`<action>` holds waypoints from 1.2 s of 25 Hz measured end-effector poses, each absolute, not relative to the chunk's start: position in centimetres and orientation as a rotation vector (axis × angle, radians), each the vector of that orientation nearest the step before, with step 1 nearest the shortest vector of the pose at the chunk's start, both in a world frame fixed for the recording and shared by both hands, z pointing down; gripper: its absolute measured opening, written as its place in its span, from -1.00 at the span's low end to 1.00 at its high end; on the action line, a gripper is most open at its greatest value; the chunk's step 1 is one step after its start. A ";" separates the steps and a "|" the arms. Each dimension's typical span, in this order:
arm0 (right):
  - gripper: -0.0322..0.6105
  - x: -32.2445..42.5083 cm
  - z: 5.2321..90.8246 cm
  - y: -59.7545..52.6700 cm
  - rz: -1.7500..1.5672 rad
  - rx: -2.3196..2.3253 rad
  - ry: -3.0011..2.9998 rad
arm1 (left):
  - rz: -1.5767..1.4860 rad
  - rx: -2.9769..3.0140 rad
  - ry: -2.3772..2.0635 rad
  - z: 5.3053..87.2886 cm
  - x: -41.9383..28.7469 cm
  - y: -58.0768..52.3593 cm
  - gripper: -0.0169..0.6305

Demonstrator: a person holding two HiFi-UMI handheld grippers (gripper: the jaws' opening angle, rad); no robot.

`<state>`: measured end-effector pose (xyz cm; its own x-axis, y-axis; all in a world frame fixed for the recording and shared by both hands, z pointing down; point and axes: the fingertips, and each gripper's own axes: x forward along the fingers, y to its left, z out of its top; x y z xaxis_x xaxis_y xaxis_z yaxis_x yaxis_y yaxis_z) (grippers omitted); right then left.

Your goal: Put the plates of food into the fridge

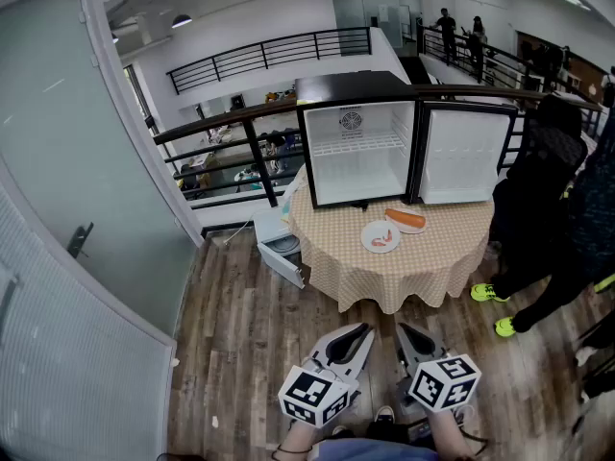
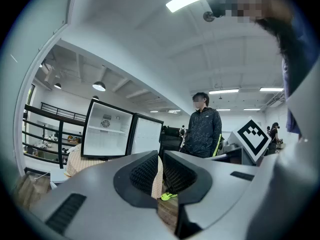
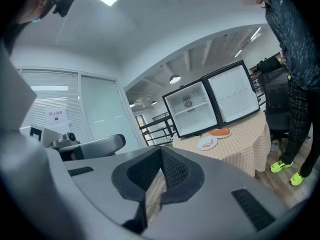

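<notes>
The head camera looks forward and steeply down from well back, across the wooden floor (image 1: 250, 325) to the counter (image 1: 404, 262) and the open fridge (image 1: 360, 157) standing on it. The left gripper (image 1: 363, 330) and right gripper (image 1: 404, 330) sit at its lower edge. The left gripper view sits low and faces level along its jaws, with the fridge to its left. The right gripper view, tilted, faces the same fridge and counter from a distance. All three views share them.

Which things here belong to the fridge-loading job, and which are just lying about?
Part of the job:
- fridge, door open
- near plate with food
- far plate with food
- table they all stand on

Just there:
- bystander
- drawer unit on the floor
- railing
</notes>
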<state>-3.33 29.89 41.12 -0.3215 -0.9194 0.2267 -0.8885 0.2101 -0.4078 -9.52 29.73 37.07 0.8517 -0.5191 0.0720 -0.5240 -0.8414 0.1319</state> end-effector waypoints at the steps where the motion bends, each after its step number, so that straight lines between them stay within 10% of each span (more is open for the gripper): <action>1: -0.85 -3.2 41.1 29.8 -0.736 -1.792 2.392 | 0.052 2.882 -0.816 37.1 -9.4 29.7 -0.85; 30: -0.85 6.2 43.7 25.9 -0.827 -1.757 2.375 | 0.155 2.871 -0.829 39.3 0.1 26.2 -0.85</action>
<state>6.18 25.90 43.71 -0.3422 -0.9054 0.2513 -0.8656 0.1997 -0.4593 0.13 26.16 39.25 0.8418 -0.5212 0.1403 -0.5367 -0.8360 0.1144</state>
